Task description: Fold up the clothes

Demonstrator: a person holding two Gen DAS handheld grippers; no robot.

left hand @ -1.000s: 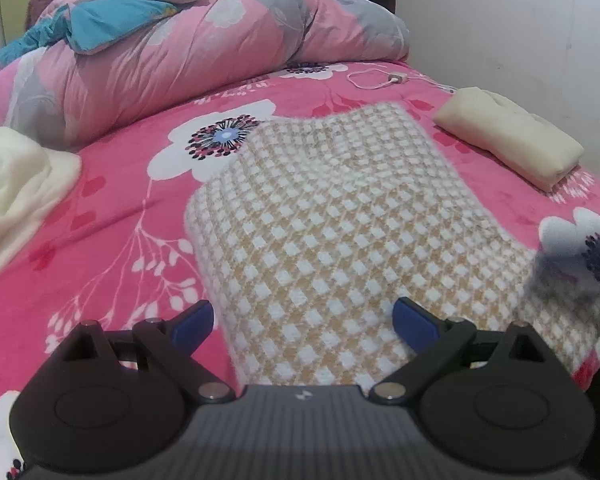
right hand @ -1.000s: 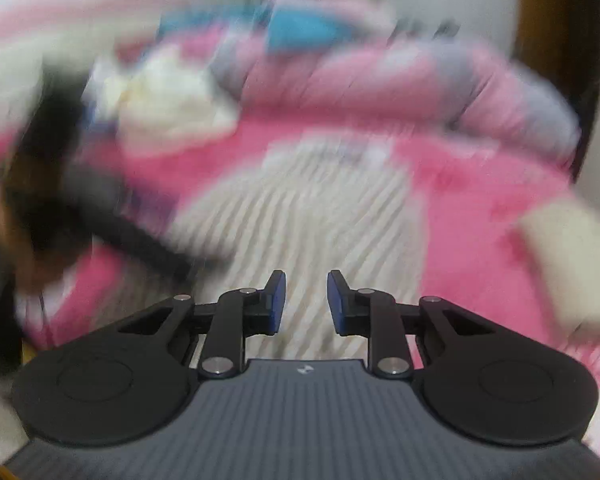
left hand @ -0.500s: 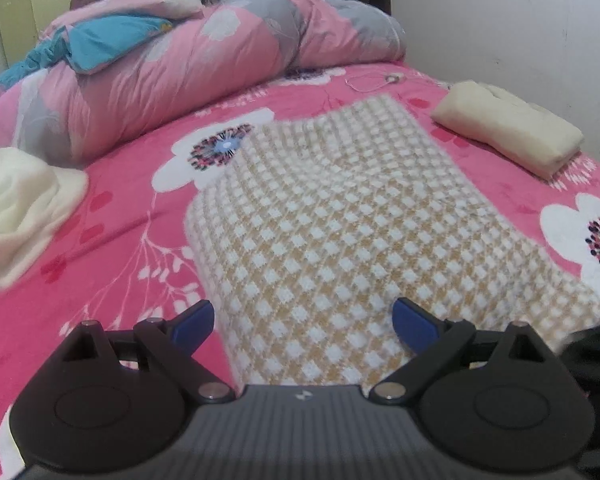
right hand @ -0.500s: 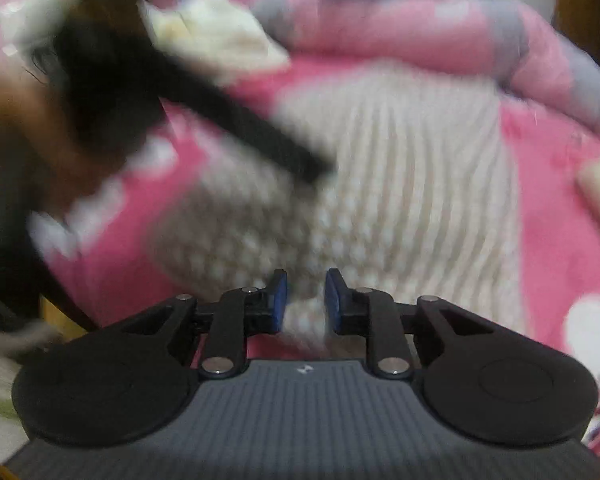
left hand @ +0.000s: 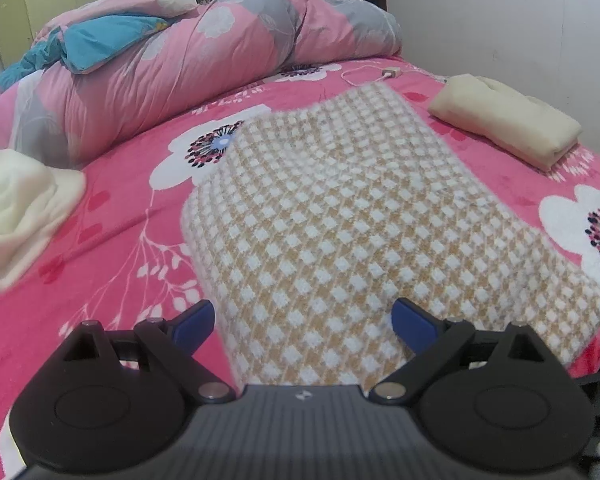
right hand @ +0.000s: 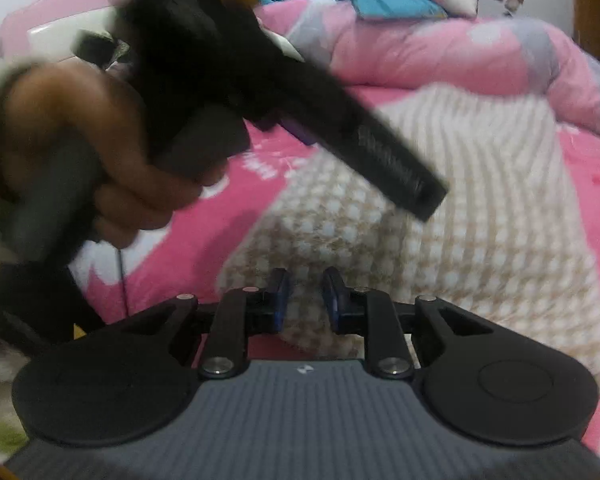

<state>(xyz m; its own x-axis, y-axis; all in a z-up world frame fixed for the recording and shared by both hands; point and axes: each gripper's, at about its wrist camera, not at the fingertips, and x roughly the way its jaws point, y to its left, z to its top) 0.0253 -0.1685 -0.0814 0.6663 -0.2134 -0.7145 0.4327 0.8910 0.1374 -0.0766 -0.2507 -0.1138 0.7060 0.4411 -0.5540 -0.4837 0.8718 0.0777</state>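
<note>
— Down at the near edge of the bed (left hand: 112, 248), where's the checked cloth (left hand: 340, 220)?

— Spread flat on the pink cover. Its near end lies under the left gripper (left hand: 303, 322), whose fingers (left hand: 192, 320) are spread wide, gripping nothing.

— And the right gripper (right hand: 303, 300)?

— Over the cloth's near corner, fingers narrowed with a small gap, nothing visibly clamped.

— Farther back?

— Folded cream garment (left hand: 504, 118) right, white bundle (left hand: 16, 216) left, rolled duvet (left hand: 204, 64) behind.

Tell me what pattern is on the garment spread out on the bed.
The garment has a tan-and-white checked pattern of small diamonds, clearest in the left wrist view.
</note>
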